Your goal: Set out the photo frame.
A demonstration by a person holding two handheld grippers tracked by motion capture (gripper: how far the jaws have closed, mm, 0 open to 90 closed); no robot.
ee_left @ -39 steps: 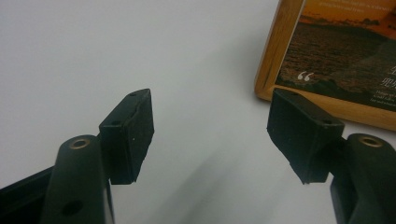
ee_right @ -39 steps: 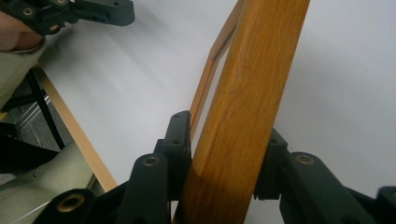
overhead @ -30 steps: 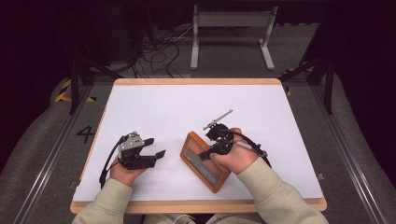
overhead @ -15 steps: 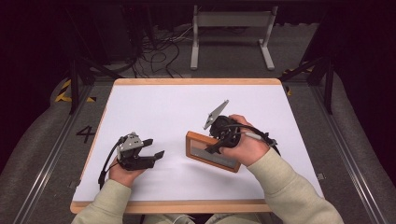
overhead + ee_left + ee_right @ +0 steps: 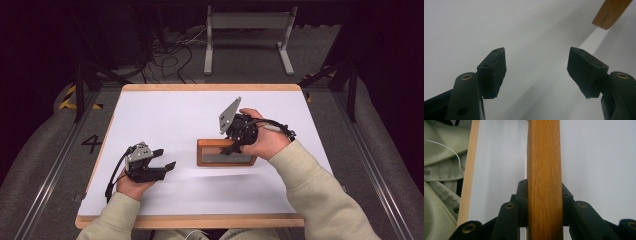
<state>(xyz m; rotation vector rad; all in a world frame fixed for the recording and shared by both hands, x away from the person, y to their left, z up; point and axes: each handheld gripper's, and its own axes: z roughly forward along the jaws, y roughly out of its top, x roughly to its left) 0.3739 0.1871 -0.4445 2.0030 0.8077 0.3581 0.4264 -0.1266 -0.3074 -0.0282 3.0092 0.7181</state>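
A: Wooden frame (image 5: 225, 153) sits mid-table, tilted up on its lower edge, top rail clamped between the jaws of the right gripper (image 5: 233, 146).

B: Confirmed in the right gripper view: rail (image 5: 544, 180) pinched from both sides. Left gripper (image 5: 166, 159)?

A: Jaws spread, nothing between them, resting apart from the frame on the white table (image 5: 165, 115).

B: Risk: narrow grip on one rail. The frame could pivot or slip and drop flat, since nothing supports its far side.

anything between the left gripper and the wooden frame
Nothing: the high view shows bare white table between the open left gripper and the frame.
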